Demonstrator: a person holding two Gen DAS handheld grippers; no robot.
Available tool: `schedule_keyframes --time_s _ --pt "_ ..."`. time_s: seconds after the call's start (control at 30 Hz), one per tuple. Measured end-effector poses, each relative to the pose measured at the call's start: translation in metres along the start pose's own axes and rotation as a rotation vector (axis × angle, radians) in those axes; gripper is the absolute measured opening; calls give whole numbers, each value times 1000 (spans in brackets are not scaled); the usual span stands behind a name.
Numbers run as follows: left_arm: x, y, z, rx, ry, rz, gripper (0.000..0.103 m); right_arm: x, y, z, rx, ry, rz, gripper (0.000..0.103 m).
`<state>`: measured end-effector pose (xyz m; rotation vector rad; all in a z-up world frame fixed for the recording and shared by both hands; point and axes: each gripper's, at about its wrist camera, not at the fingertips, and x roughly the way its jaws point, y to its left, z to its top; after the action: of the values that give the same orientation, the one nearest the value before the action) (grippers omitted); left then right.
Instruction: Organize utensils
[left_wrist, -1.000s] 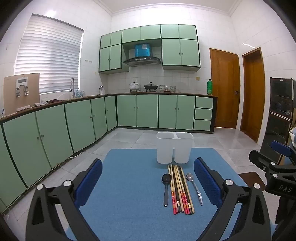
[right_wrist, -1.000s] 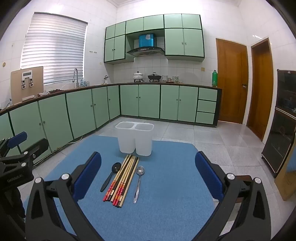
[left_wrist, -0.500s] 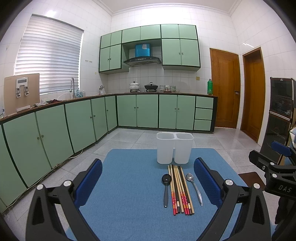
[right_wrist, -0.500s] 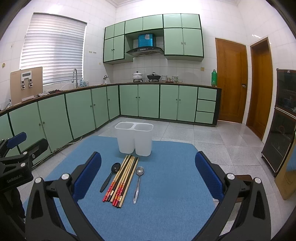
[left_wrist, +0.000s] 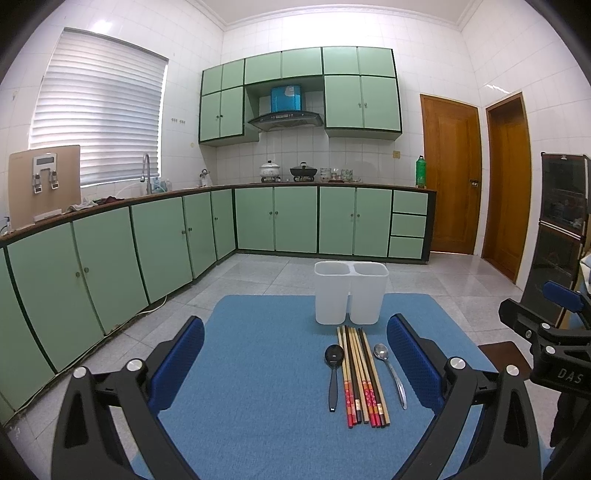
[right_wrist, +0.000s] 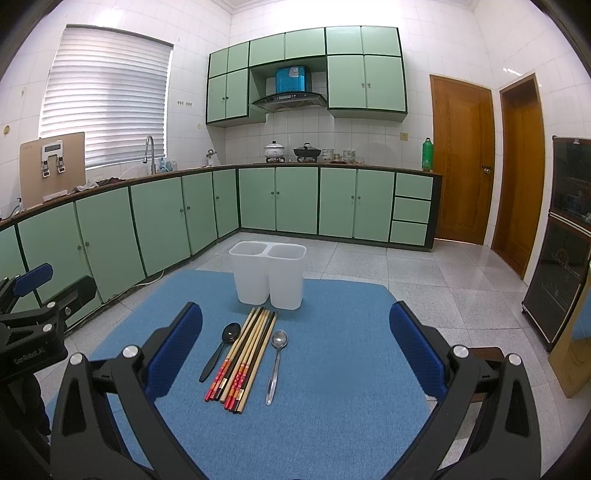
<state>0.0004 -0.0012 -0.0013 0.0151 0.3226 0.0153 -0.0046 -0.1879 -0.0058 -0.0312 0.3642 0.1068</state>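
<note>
Hovering level above the blue mat (left_wrist: 258, 406), both grippers' fingers (left_wrist: 181, 363) (right_wrist: 413, 347) spread wide, holding nothing.

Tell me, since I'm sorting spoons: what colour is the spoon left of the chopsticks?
Black, the plastic-looking spoon; clearest in the right wrist view.

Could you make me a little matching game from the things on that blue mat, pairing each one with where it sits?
Things:
1. black spoon
2. metal spoon
3. chopsticks
4. white holder

Places:
A. standing at the far end of the blue mat
B. bundle lying between the two spoons
C. lying left of the chopsticks
D. lying right of the chopsticks

Pairs: 1-C, 2-D, 3-B, 4-A
</note>
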Motion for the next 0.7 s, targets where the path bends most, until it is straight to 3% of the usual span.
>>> schedule_keyframes --time_s 0.7 --pt "3 2 1 -1 9 6 97 2 0 -3 9 9 -1 98"
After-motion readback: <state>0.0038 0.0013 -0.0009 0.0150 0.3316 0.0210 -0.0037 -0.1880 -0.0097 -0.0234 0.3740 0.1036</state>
